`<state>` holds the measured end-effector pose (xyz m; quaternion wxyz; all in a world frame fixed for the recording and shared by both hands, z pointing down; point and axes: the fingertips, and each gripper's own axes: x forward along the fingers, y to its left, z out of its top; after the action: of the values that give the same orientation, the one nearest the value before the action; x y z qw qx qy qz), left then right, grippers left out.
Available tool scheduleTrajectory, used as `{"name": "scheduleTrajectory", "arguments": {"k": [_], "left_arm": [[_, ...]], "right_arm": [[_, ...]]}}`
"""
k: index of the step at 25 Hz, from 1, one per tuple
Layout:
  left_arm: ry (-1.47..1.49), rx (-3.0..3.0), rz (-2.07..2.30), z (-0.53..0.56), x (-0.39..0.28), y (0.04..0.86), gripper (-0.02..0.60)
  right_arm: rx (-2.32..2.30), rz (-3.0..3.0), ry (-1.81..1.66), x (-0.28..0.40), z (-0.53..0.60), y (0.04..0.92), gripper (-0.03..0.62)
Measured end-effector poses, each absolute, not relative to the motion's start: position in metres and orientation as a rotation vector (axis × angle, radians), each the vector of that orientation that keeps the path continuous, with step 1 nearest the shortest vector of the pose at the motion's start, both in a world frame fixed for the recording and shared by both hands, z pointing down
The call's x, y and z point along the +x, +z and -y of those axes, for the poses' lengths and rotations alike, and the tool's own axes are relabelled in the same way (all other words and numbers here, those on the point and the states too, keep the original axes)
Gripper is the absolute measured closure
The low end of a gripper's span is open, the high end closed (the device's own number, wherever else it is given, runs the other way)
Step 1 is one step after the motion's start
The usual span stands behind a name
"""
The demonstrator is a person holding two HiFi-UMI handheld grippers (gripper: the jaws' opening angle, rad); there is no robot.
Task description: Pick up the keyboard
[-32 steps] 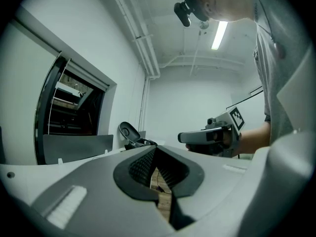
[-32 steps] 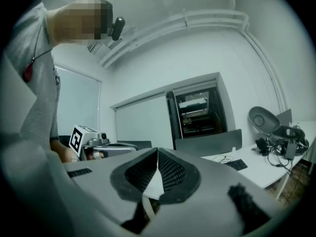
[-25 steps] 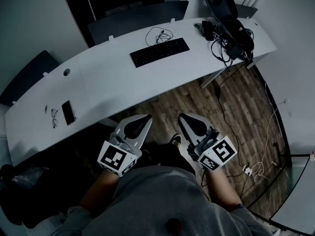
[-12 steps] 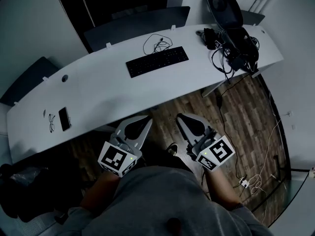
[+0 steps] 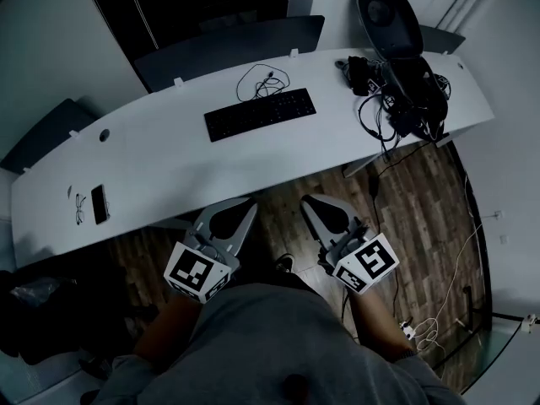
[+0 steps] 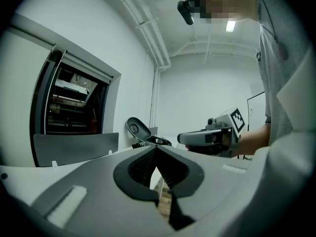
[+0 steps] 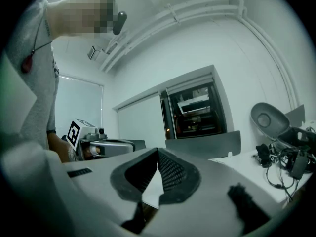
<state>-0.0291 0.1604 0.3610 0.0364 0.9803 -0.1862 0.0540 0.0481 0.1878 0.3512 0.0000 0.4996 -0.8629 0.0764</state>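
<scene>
**Both grippers closed and short of the desk, keyboard straight ahead**

In the head view the keyboard (image 5: 260,114) lies flat on the white desk (image 5: 169,167), near the desk's middle. Its loose cable (image 5: 261,81) is coiled just behind it at 12 o'clock. The keyboard's long axis runs roughly 9 to 3 o'clock, the right end tipped a little towards 2, so its long front edge faces the person.

The left gripper (image 5: 248,203) and the right gripper (image 5: 309,202) are held side by side over the wooden floor (image 5: 405,192), short of the desk's near edge and well apart from the keyboard. Each gripper's own view shows its jaws pressed together with nothing between them.

From the left gripper the keyboard sits at about 12 o'clock; from the right gripper it sits at about 11. By my reading the left gripper is slightly nearer and better lined up with the keyboard's middle. The reach has yet to cross the desk edge, and the jaws would need to part before either could take the thin front edge.
</scene>
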Motion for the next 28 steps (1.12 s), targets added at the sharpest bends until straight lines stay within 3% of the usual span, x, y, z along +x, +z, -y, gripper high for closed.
{"name": "scheduleTrajectory", "arguments": {"k": [28], "left_arm": [[0.173, 2.966, 0.652, -0.083, 0.037, 0.376, 0.575]], "right_arm": [[1.484, 2.716, 0.250, 0.119, -0.107, 0.362, 0.579]]}}
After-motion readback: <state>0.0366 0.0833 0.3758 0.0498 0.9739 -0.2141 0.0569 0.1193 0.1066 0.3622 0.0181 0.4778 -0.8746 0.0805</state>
